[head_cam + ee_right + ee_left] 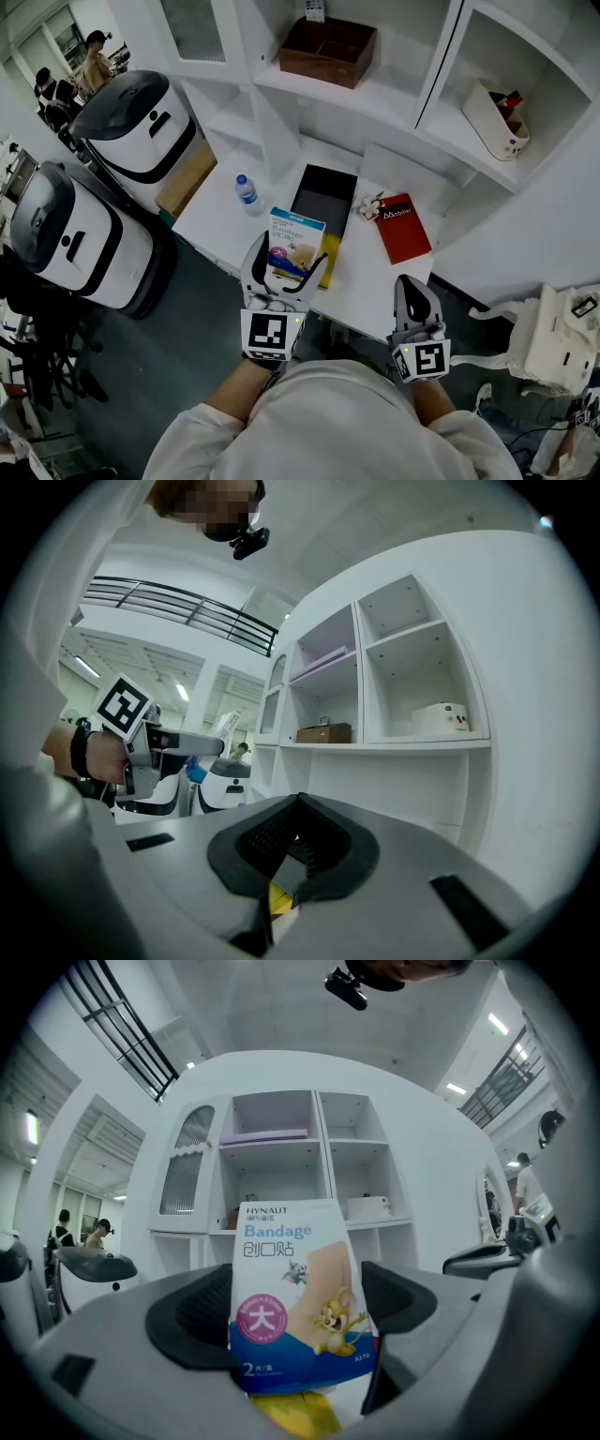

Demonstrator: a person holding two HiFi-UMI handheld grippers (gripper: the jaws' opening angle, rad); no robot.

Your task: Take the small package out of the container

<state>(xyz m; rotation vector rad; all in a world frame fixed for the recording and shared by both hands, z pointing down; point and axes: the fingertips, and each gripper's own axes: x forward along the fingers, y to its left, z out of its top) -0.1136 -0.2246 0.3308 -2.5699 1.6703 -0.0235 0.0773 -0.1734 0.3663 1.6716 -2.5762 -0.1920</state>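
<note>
Package point(298, 1297) is pinched upright between the left gripper point(298, 1305) jaws. They've closed in on its lower half from both sides, and the printed front with "Bandage" on it sticks up past the tips. A bit of something yellow peeks out right under it. In the head view the package point(294, 246) sits in the left gripper point(286, 255) at the near edge of the bench point(220, 220). The black container point(323, 192) lies on the bench just beyond the jaws, with a yellow strip point(330, 261) at its near end beside the package.

Right gripper point(295, 841) jaws are pressed together, pads meeting, with nothing between them. In the head view it point(413, 289) hangs off to the right, at the near edge of the bench and well apart from the package.

Further out there's a red book point(403, 228) just right of the container, a bottle point(247, 192) to its left, and a brown box point(328, 49) up on the shelf behind.
</note>
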